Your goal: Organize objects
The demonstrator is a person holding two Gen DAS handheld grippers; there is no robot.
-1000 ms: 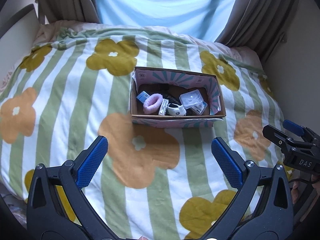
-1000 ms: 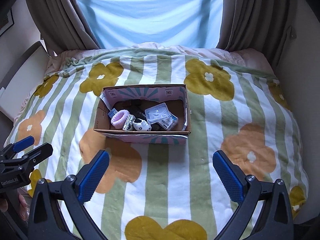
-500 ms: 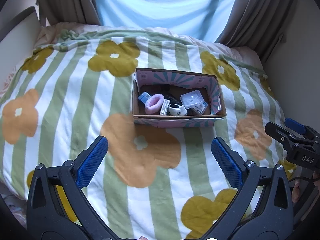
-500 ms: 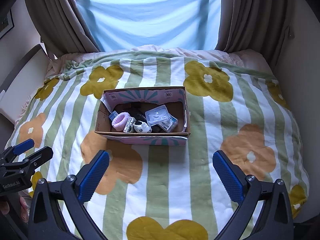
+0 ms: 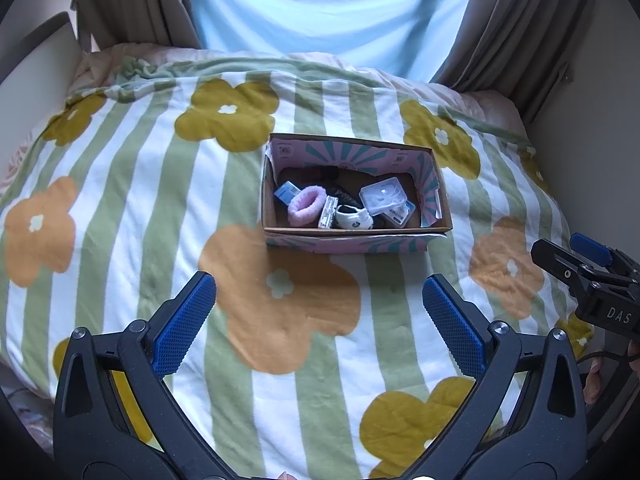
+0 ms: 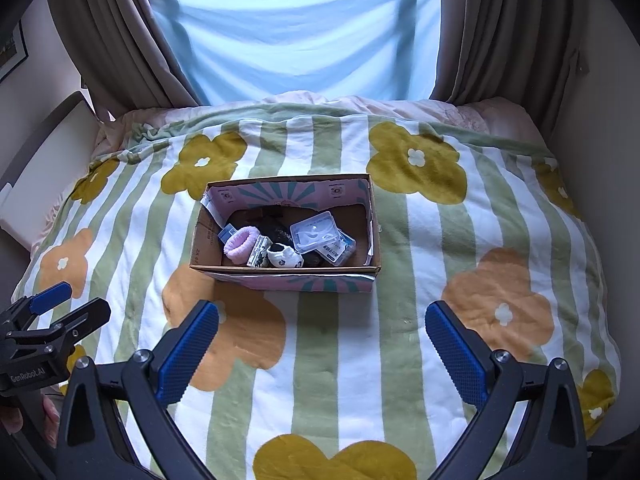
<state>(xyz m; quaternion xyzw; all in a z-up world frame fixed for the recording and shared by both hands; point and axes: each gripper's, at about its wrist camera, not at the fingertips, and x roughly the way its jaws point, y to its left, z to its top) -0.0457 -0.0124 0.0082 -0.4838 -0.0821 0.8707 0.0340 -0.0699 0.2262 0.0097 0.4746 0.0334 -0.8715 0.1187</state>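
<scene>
Left wrist view has the left gripper (image 5: 319, 292) nearest the lens, its blue-padded fingers (image 5: 184, 322) spread wide over the flowered blanket (image 5: 120, 200) with nothing between them; the base of the tool is cut off by the lower edge. At the far right rim the right gripper (image 5: 576, 256) enters sideways, only partly in frame, and a bit of the person's hand beneath it is too dark to read. From its own camera the right gripper (image 6: 322, 324) also stands wide apart and empty above the blanket (image 6: 400, 320), and the left gripper (image 6: 60, 304) shows at the lower left edge, with fingertips of the holding hand barely visible below it. Both tools hover level, pointing toward the window, well short of the box.

Farther on, mid-bed, sits the open cardboard box (image 5: 356, 236) with its pink and teal printed lining. Inside lie a pink fuzzy band (image 5: 306, 205), a small white sock-like item (image 5: 354, 218), a clear plastic case (image 5: 382, 196) and a blue-labelled packet (image 5: 286, 192); dark items behind them are hard to identify. Right wrist view looks deeper into the box (image 6: 288, 276), showing its plain brown left wall and more of the dark clump.

Beyond hang brown curtains (image 6: 116, 32) around a pale blue sheer.
</scene>
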